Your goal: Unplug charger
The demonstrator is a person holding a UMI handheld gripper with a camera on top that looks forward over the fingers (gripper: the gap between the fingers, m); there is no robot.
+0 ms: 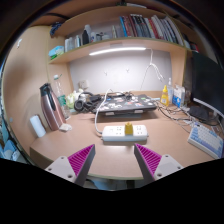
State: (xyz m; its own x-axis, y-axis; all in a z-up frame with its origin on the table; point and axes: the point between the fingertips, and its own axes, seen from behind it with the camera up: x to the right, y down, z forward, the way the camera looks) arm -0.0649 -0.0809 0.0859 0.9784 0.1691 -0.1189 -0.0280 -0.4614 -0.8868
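Note:
A white power strip (124, 133) lies on the wooden desk (70, 143), beyond my fingers and a little right of the middle. A white cable (98, 117) runs from its left end toward the back of the desk. A second white cable (151, 72) hangs down the wall behind it. I cannot make out a charger plugged into the strip. My gripper (113, 162) is open and empty, held above the desk's front edge, with the purple pads (78, 159) wide apart.
A dark thermos (51, 106) and a white cup (38, 126) stand at the left. Bottles (176, 95) and a dark monitor (207, 84) stand at the right. A black tray-like device (128, 104) sits behind the strip. A bookshelf (130, 30) hangs above.

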